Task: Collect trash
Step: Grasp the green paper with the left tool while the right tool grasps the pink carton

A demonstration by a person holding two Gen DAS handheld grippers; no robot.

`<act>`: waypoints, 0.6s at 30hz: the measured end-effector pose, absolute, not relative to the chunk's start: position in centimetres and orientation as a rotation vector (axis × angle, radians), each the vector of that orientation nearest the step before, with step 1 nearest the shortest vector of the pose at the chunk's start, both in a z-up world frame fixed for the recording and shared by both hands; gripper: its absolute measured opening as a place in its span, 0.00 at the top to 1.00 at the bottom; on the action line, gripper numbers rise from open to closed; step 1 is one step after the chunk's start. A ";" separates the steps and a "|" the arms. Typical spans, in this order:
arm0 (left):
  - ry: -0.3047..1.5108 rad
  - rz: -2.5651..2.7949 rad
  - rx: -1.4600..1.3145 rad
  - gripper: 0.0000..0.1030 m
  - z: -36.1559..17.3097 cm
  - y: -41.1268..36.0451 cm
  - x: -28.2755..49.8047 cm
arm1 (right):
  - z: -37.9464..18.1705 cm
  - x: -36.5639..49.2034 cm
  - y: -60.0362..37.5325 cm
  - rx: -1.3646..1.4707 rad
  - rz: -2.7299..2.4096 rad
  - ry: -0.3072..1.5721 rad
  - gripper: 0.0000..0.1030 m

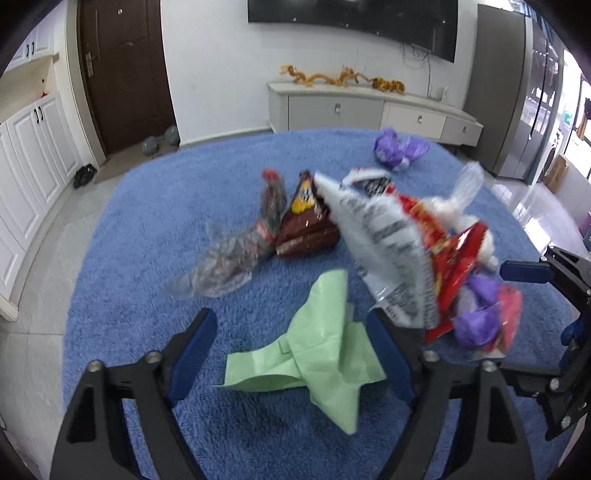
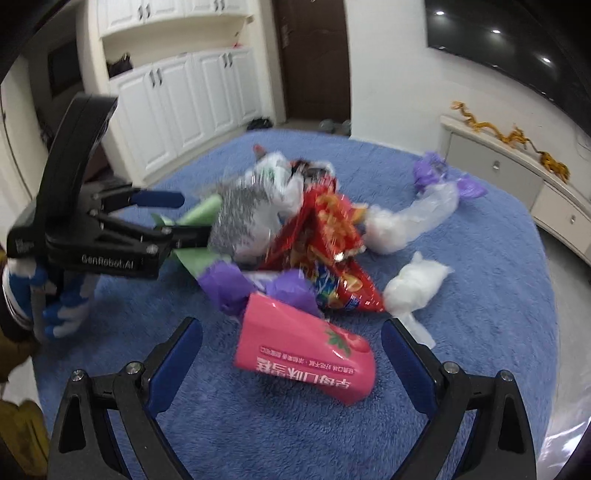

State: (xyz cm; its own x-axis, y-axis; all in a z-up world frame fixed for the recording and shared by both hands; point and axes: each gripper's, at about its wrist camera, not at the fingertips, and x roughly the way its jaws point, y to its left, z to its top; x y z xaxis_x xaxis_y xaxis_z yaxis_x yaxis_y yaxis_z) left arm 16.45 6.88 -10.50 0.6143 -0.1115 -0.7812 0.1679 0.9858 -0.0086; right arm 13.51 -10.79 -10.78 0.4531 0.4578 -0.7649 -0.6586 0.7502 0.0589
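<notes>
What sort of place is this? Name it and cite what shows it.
Most likely a home living room: a wall-mounted TV above a low media cabinet, a blue carpet strewn with wrappers, and white built-in cupboards beside a brown door.

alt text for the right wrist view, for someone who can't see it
An open right tool straddles a pink wrapper lying on a blue carpet. Behind it sits a pile of trash: a red snack bag, purple scraps and white plastic. The left tool reaches in from the left.

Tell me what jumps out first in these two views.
A heap of crumpled wrappers mid-rug: a red snack bag on top, a pink packet nearest the open right tool. A flat green wrapper lies between the open left tool's fingers, on the blue rug.
</notes>
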 end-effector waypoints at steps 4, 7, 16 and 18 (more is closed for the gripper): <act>0.921 -0.168 0.066 0.36 -11.4 6.9 15.8 | -11.9 13.1 -10.9 -0.335 0.682 0.875 0.33; 0.916 -0.166 0.051 0.46 -11.2 7.0 15.3 | -12.2 12.5 -11.6 -0.326 0.686 0.865 0.34; 0.888 -0.165 0.007 0.71 -9.1 7.3 12.1 | -9.4 9.0 -13.2 -0.255 0.700 0.799 0.35; 0.872 -0.170 -0.007 0.72 -8.3 7.4 10.9 | -8.6 8.3 -13.7 -0.236 0.694 0.779 0.35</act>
State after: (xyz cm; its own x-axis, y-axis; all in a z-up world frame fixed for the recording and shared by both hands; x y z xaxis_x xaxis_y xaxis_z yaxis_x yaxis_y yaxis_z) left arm 10.85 7.38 -8.33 0.6306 -0.1510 -0.7613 0.1453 0.9865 -0.0752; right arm 8.27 -13.72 -8.61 0.5056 0.4854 -0.7132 -0.6523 0.7561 0.0522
